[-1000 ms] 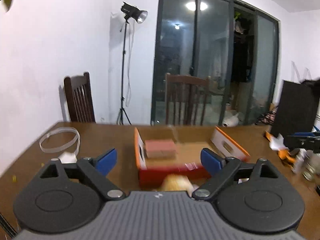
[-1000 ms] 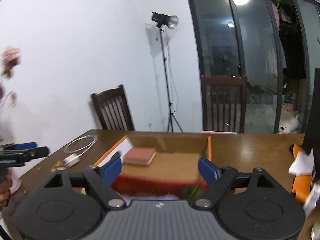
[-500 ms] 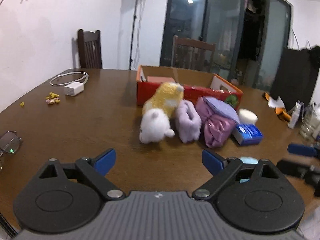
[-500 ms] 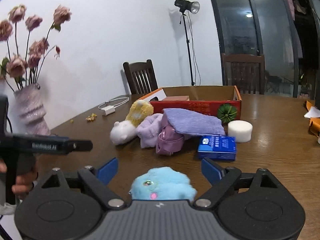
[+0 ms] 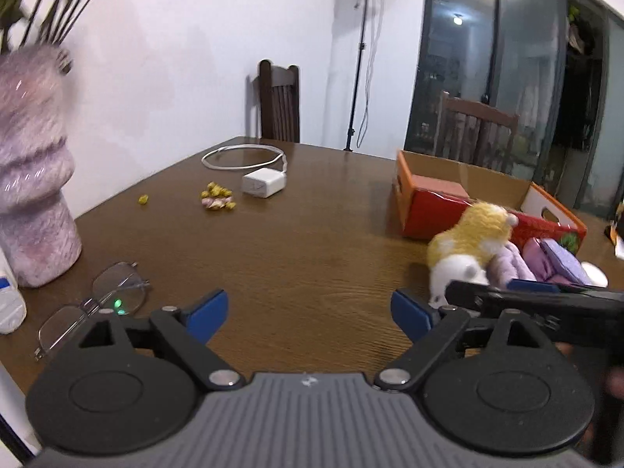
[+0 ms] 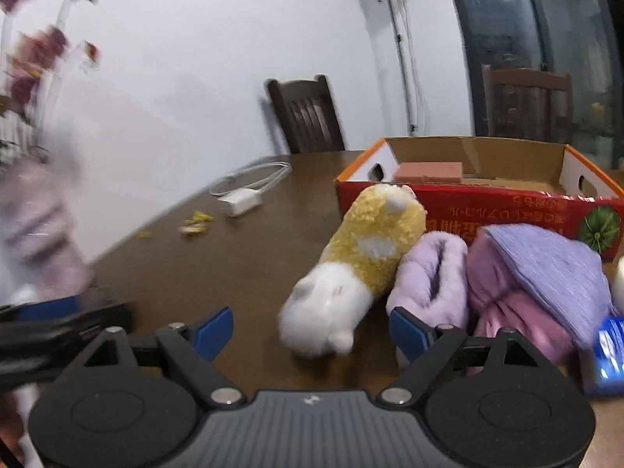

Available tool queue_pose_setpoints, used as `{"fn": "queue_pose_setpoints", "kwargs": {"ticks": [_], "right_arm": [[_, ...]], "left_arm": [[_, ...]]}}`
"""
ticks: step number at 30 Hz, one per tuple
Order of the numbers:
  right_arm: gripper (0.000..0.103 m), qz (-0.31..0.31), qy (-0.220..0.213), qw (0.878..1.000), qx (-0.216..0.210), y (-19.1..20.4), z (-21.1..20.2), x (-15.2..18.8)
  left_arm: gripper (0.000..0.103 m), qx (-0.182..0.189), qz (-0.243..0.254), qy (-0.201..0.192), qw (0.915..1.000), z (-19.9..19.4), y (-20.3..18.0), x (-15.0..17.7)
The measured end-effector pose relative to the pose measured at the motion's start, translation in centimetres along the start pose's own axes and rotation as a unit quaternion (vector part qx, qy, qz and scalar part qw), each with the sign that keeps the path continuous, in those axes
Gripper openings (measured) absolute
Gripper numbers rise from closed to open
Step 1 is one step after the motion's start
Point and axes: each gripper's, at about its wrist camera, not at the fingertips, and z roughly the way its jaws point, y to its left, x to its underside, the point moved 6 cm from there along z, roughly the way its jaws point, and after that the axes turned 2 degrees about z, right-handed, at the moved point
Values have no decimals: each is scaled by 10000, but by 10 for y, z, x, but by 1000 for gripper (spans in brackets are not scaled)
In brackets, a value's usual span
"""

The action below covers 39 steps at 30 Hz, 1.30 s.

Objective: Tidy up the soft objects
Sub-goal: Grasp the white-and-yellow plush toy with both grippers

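Note:
A yellow and white plush toy (image 6: 362, 261) lies on the brown table (image 6: 241, 265) in front of a red cardboard box (image 6: 487, 202). Beside it are a lilac fuzzy piece (image 6: 433, 273) and a pink bundle (image 6: 507, 304) under a purple cloth (image 6: 546, 261). My right gripper (image 6: 312, 331) is just short of the toy's white end; its jaws stand wide, closing slightly, pressing on nothing. My left gripper (image 5: 310, 312) hovers over bare table left of the toy (image 5: 468, 241), jaws wide and closing slightly, nothing between them. The right gripper (image 5: 526, 300) crosses the left view's right edge.
A pink block (image 6: 429, 171) lies inside the box. A blue packet (image 6: 608, 347) sits at the right edge. A fuzzy vase (image 5: 35, 195), glasses (image 5: 93, 304), a white charger (image 5: 261, 183) with cable and yellow bits (image 5: 216, 199) occupy the table's left. Chairs stand behind.
Both views dropped and swung left. The right gripper came close up to the plush toy and the blue fluffy toy left its view. Vase and glasses entered the left view.

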Motion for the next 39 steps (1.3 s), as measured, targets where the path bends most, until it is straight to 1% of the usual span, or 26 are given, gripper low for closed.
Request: {"fn": "queue_pose_setpoints", "kwargs": {"ticks": [2,3,5,6,7,8,10,12,13,14,15,16,19,20,21,23,24,25,26,27,28,30,31,32,34,39], "right_arm": [[79,22,38,9999,132,0,17,-2],[74,61,73,9998,197,0,24,-2],[61,10,153,9995,258,-1,32,2],[49,-30,224,9995,219,-1,33,6],[49,-107,242,9996,117,1,29,10],[49,-215,280,9993,-97,4,20,15],[49,-383,448,9955,-735,9,-9,28],[51,-573,823,9846,-1435,7,-45,46],[53,-560,923,9832,-1471,-1,-59,52],[56,-432,880,9873,-1250,-15,-73,55],[63,-261,747,9926,-920,-31,-86,55],[63,-121,602,9958,-676,-44,-98,54],[63,389,180,9990,-85,-76,-128,50],[63,526,70,9986,-48,-80,-135,49],[63,633,-12,9979,-109,-83,-139,49],[63,724,-9,9968,-334,-75,-137,50],[63,659,33,9970,-406,-68,-131,50],[63,591,77,9972,-451,-61,-124,52],[63,522,164,9971,-535,-52,-116,53],[63,444,242,9967,-633,-43,-108,54],[62,381,292,9965,-690,-38,-104,56],[60,301,415,9971,-571,-33,-94,60],[60,348,446,9974,-451,-35,-89,60],[61,455,478,9969,-439,-38,-86,60],[58,730,571,9938,-620,-43,-81,61],[59,685,536,9937,-703,-44,-75,57]], "left_arm": [[92,-90,2,-43,9999,1,12,0],[92,-136,19,-69,9999,2,16,0],[92,-93,58,-69,9999,4,19,-1],[92,8,81,-72,9999,5,19,-1],[92,126,108,-57,9998,6,16,0],[92,334,153,0,9993,8,13,1],[92,930,267,132,9952,9,0,6],[92,1593,313,293,9863,9,-14,14],[92,1866,348,390,9810,10,-23,17],[92,2074,376,448,9765,11,-31,21],[92,2248,406,476,9724,12,-39,23],[92,2390,458,536,9685,14,-47,25],[89,2568,459,618,9634,21,-60,24],[87,2636,391,676,9615,24,-62,21],[84,2681,310,723,9602,26,-63,19],[79,2732,100,697,9594,31,-63,17],[71,2726,-27,622,9601,35,-60,15],[60,2676,-145,661,9612,39,-58,15],[58,2745,-245,751,9583,42,-61,18],[48,2883,-360,821,9533,41,-60,19],[43,2993,-445,868,9492,39,-59,20],[43,2969,-431,924,9495,29,-56,21],[43,2942,-387,933,9504,24,-56,23],[43,2903,-344,925,9518,20,-56,25],[43,2871,-325,910,9530,17,-55,26],[42,2949,-416,988,9495,25,-56,24]]}}
